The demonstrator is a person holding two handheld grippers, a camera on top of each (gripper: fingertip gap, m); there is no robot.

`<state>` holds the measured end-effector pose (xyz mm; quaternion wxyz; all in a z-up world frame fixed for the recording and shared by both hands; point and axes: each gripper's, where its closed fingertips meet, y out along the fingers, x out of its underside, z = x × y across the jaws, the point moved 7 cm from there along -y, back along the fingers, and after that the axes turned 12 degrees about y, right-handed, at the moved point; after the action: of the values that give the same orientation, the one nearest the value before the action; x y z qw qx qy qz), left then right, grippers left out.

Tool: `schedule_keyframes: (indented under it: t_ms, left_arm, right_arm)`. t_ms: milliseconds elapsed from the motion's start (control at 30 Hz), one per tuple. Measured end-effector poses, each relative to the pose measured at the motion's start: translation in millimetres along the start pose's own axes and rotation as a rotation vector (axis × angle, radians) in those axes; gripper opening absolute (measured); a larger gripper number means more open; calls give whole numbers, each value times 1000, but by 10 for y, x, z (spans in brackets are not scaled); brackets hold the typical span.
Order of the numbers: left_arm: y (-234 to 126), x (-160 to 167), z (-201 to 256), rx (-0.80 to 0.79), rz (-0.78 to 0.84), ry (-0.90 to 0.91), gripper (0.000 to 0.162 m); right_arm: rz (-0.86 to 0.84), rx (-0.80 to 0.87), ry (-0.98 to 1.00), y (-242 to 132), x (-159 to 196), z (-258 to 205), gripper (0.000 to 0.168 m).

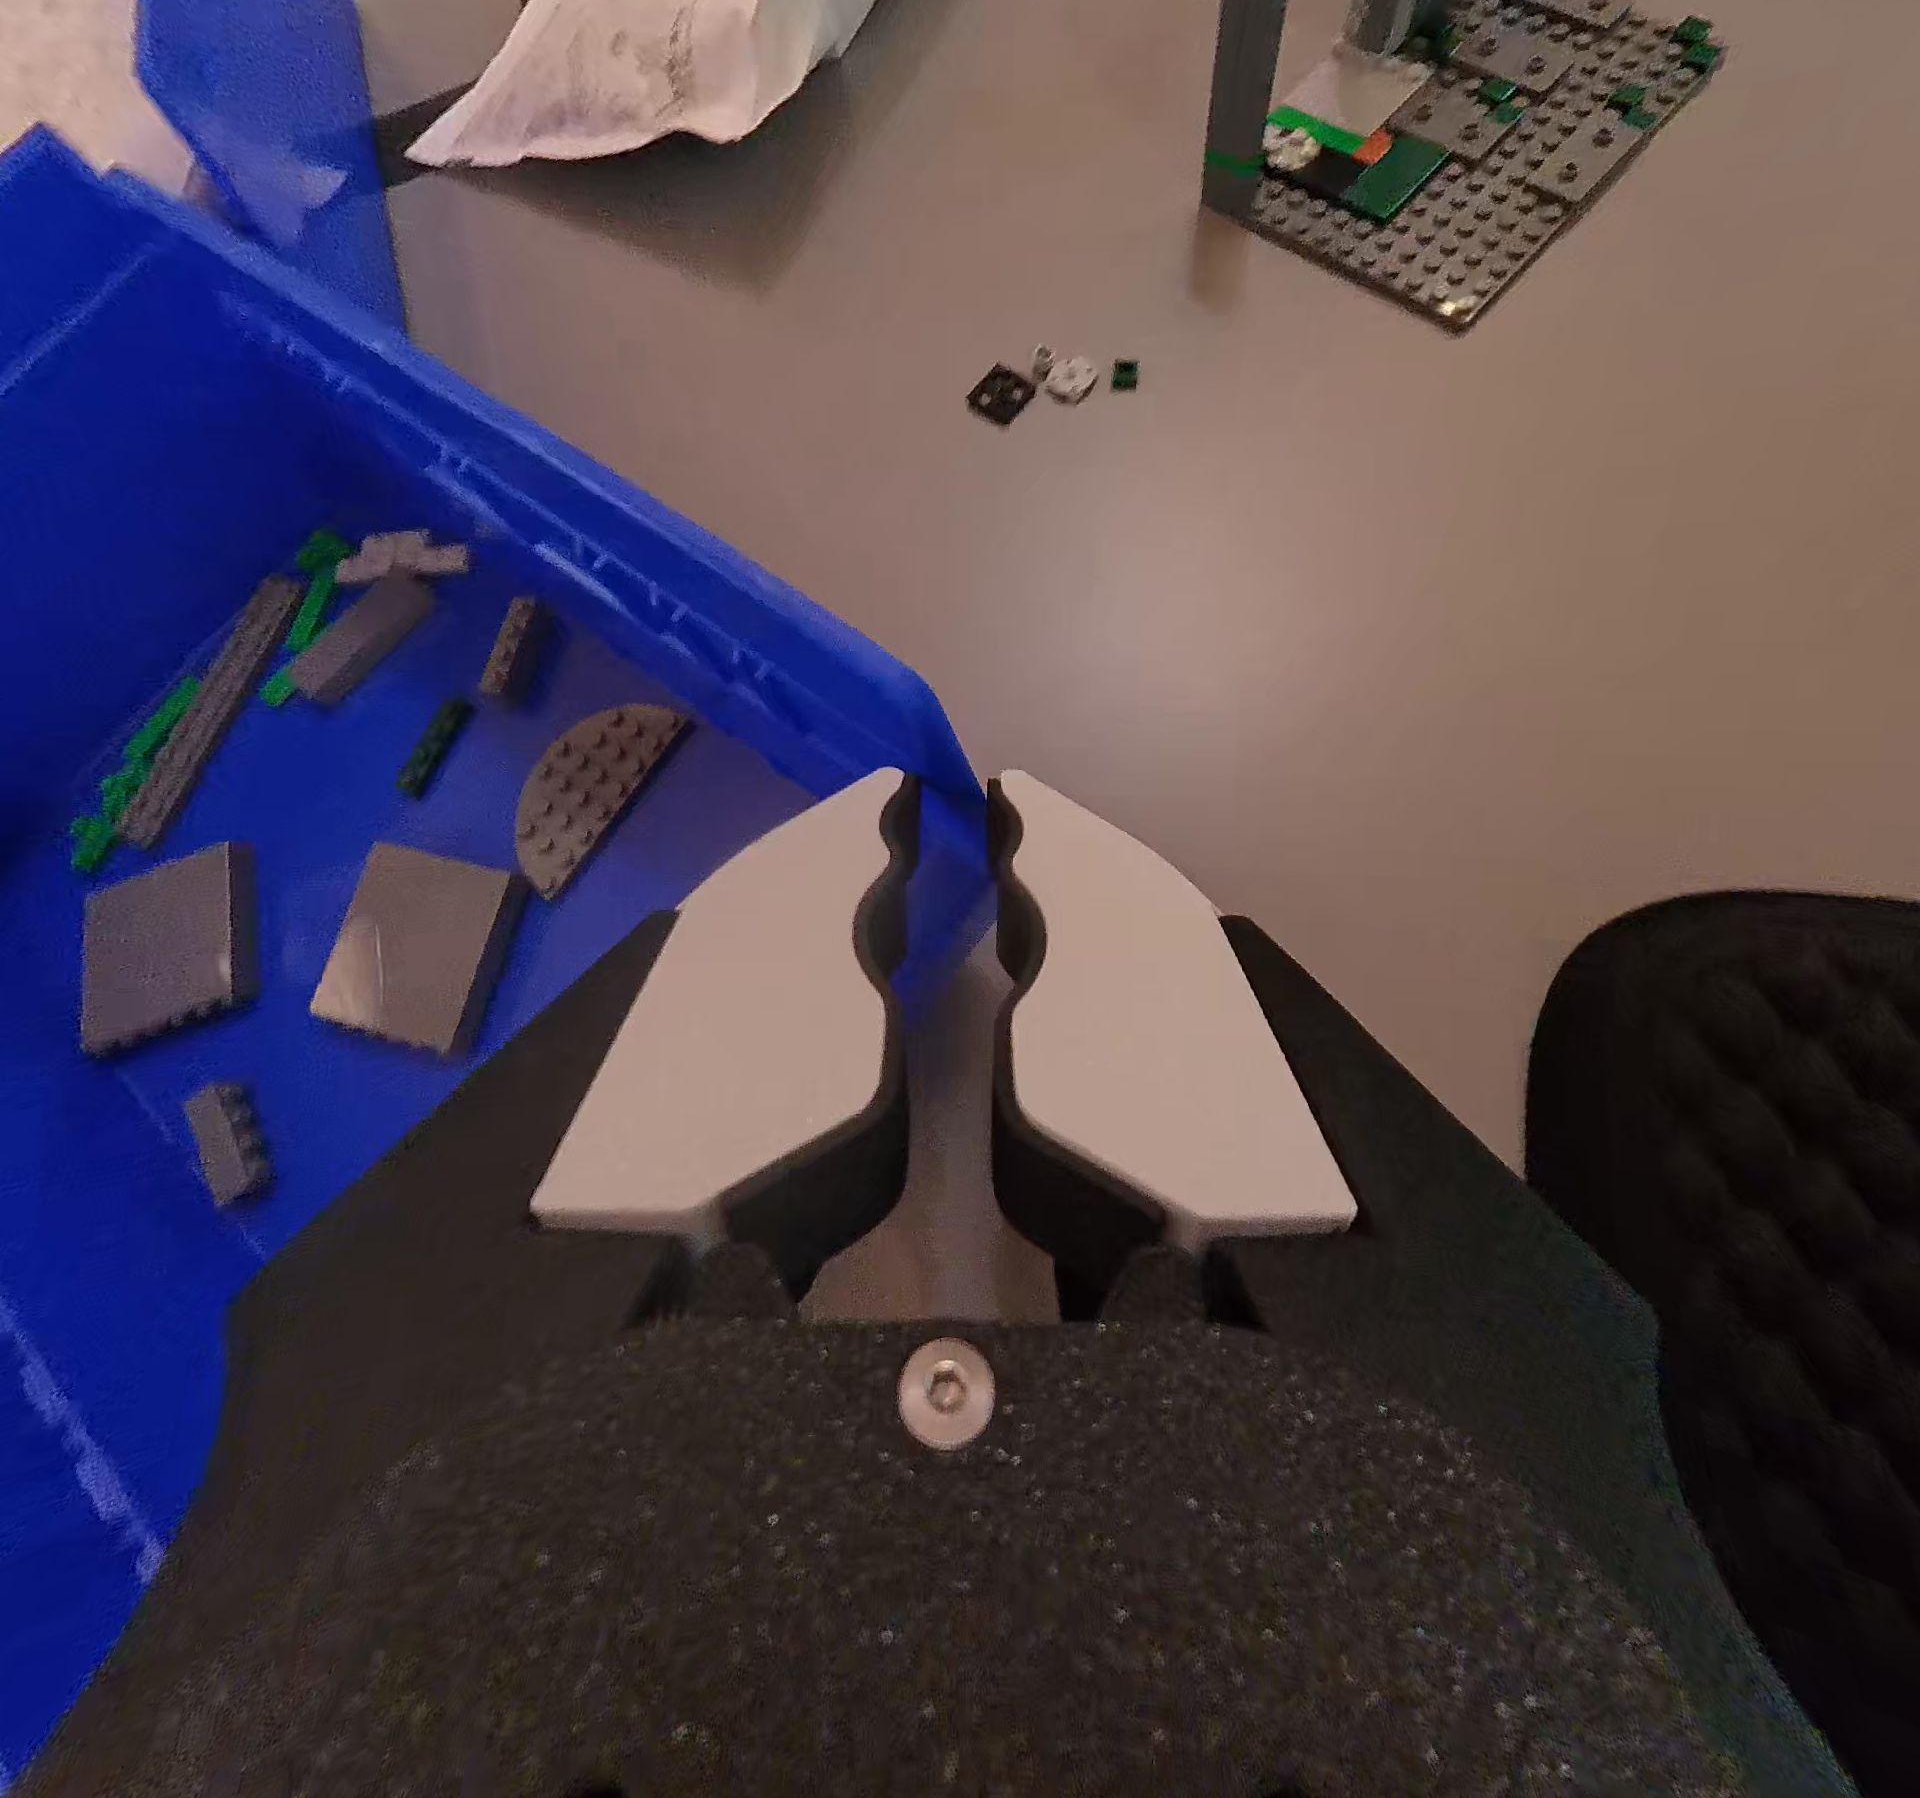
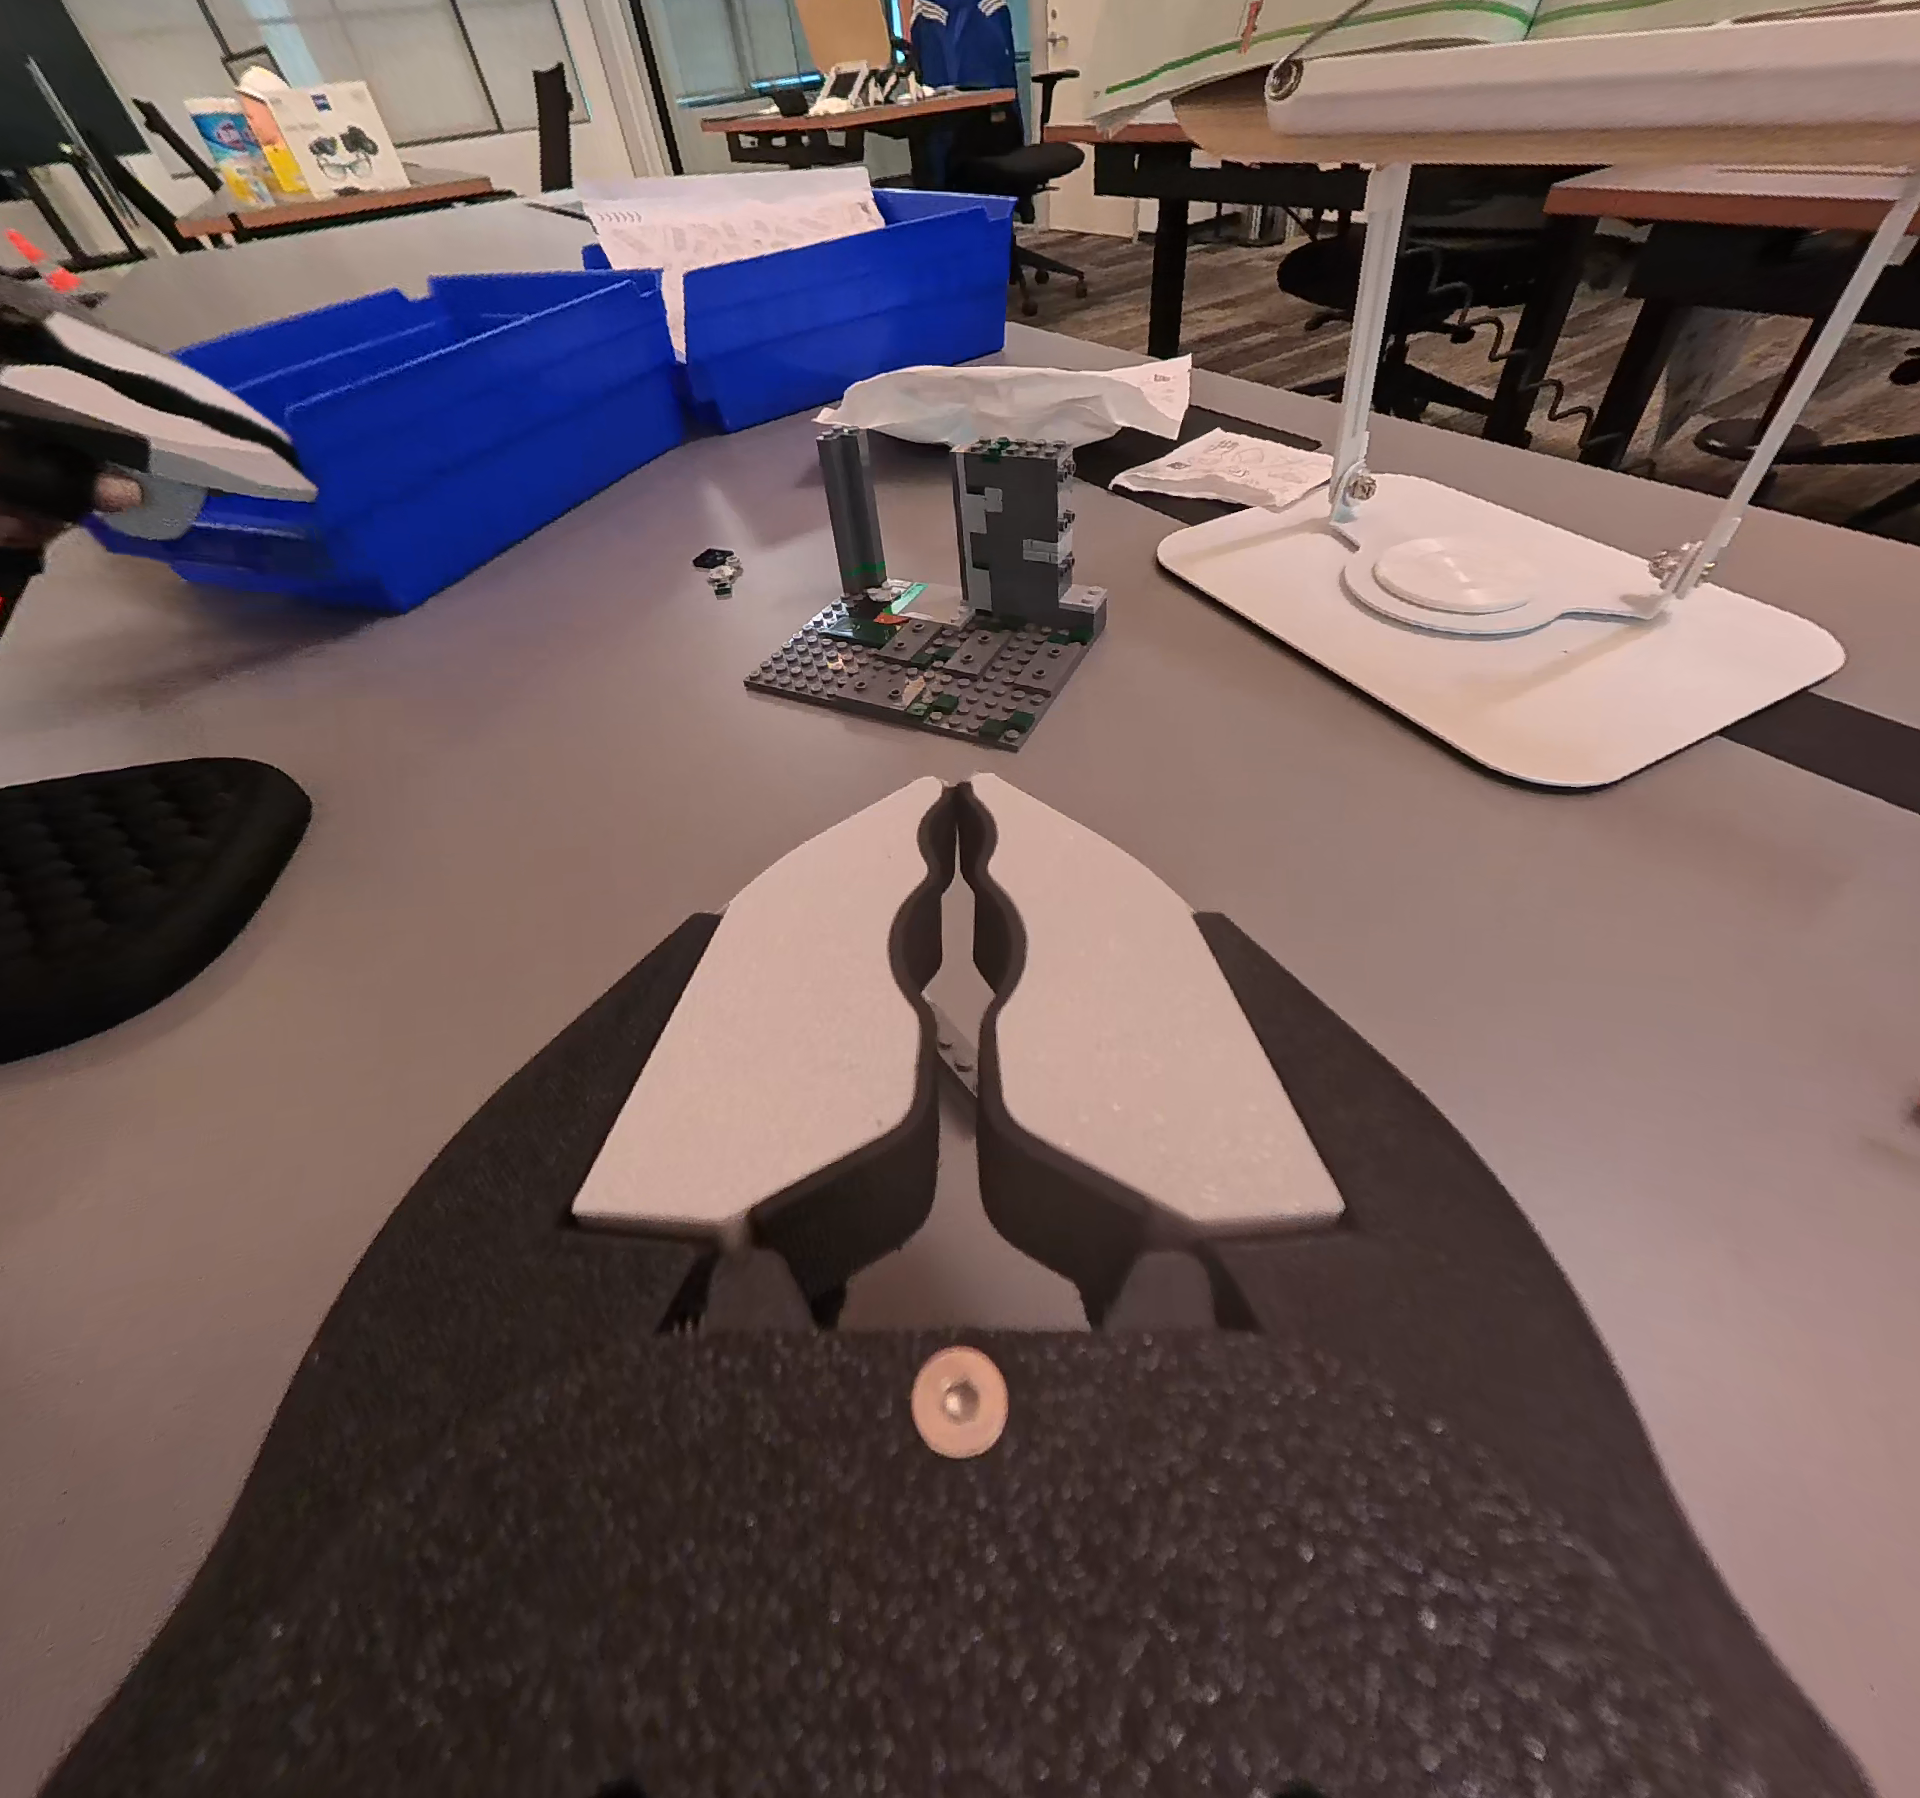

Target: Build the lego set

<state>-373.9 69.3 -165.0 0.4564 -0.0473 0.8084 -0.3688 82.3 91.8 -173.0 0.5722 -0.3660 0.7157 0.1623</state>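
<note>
Standing on the grey table (image 2: 520,813): the lego build (image 2: 935,642), a dark studded baseplate with a slim grey column at its left rear and a wider grey wall at its right rear; we take it as our landmark.

Loose pieces: a few small bits (image 1: 1049,382) lie on the table just left of the build, between it and the blue bin (image 1: 312,917).

Bin: left of the build, holding grey plates, a half-round studded plate (image 1: 592,803) and green strips.

Right gripper (image 2: 956,792): low over the table in front of the build, well apart from it. We see its jaws clenched tip to tip, pinching a thin grey studded piece (image 2: 956,1052) that sits farther back between the pads.

Left gripper (image 1: 953,787): at the bin's near corner, left of the build. We see its jaws released, a narrow gap between the tips straddling the bin's corner edge, nothing held.

Paper bags: a crumpled white bag (image 2: 1008,403) behind the build, a flatter one (image 2: 1226,470) to its right rear.

Stand: a white stand (image 2: 1507,647) right of the build.

Black pad (image 2: 114,896): front left of the build.
</note>
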Motion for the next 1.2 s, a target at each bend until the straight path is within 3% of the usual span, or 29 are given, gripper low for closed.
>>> schedule_keyframes:
  t_ms: [367, 533, 833, 1200]
  left_arm:
    - [317, -292, 88, 25, 68, -23, 12]
    - [185, -313, 62, 7, 123, -36, 13]
    - [-218, -212, -393, -189, 245, -159, 0]
    - [-136, -33, -477, -306, 315, -294, 0]
  right_arm:
    - [-3, 1, 0, -2, 6, 9, 0]
    - [-6, -3, -1, 3, 11, 0, 0]
    - [-6, -12, -12, 2, 2, -30, 0]
    - [7, -17, -44, -7, -3, -44, 0]
